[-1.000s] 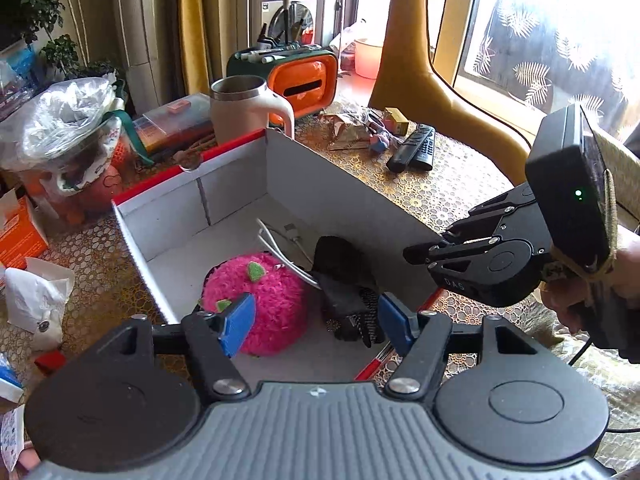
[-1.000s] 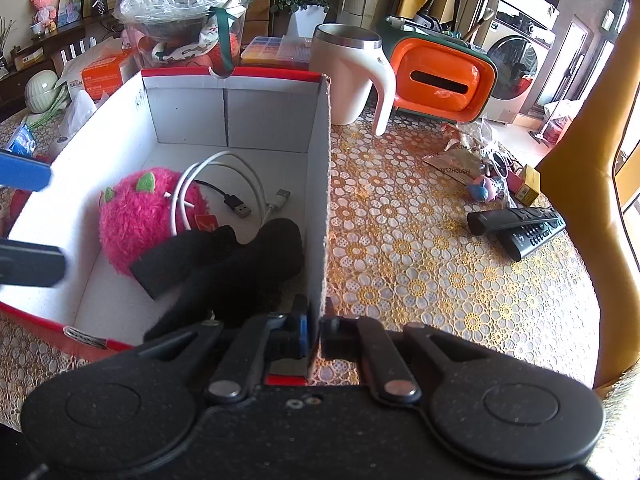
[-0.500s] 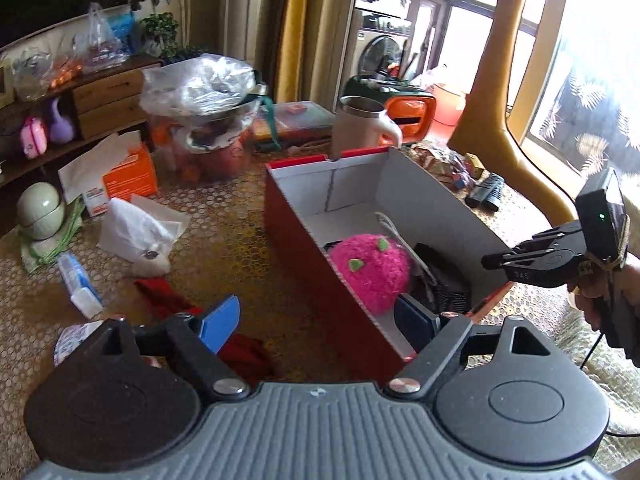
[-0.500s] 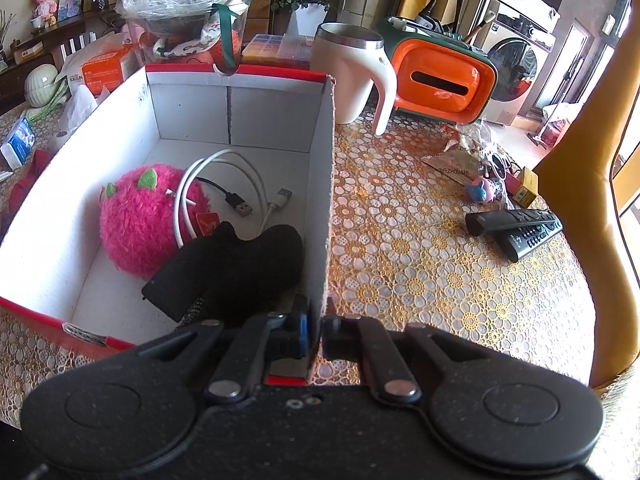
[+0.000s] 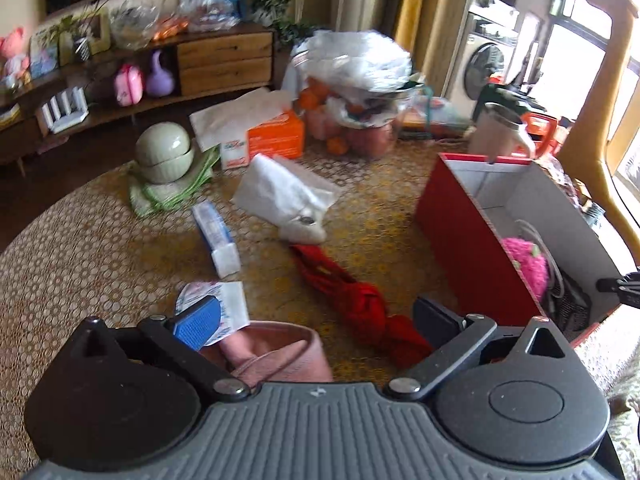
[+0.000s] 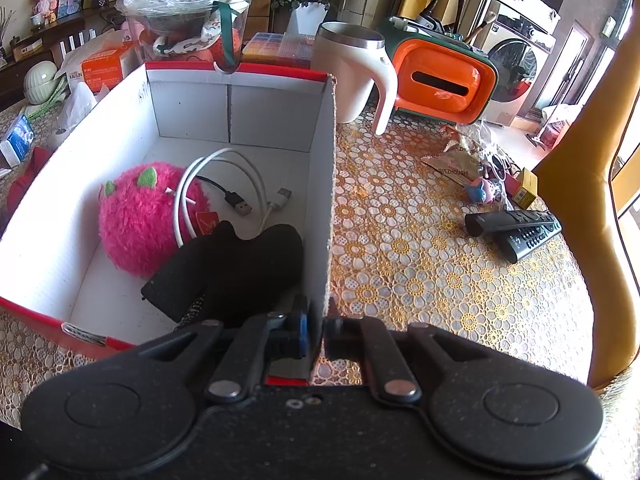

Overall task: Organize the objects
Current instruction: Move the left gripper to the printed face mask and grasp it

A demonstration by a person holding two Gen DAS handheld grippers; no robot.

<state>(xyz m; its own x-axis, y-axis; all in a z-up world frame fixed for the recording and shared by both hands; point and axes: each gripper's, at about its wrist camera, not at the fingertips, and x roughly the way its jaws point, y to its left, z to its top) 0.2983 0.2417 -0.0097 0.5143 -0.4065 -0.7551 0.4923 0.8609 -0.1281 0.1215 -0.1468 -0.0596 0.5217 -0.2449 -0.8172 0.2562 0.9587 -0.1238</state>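
A red cardboard box (image 5: pixel 464 236) with a white inside stands on the table. It holds a pink plush ball (image 6: pixel 140 220), a white cable (image 6: pixel 224 168) and a black glove (image 6: pixel 236 268). My right gripper (image 6: pixel 316 332) is shut on the box's near right wall (image 6: pixel 322 200). My left gripper (image 5: pixel 316 316) is open and empty, left of the box, above a red cloth (image 5: pixel 356 300) and a pink pouch (image 5: pixel 276 356). The right gripper's tip shows in the left wrist view (image 5: pixel 618 284).
On the table left of the box lie a blue-and-white carton (image 5: pixel 216 232), a white plastic bag (image 5: pixel 288 196), a paper packet (image 5: pixel 224 304), an orange tissue box (image 5: pixel 276 136) and green bowls (image 5: pixel 164 156). Right of the box are a white mug (image 6: pixel 352 68), an orange case (image 6: pixel 440 76) and two remotes (image 6: pixel 516 228).
My left gripper has swung left, out of the box, and now looks over the red cloth and pink pouch. The right gripper has kept its hold on the box wall.
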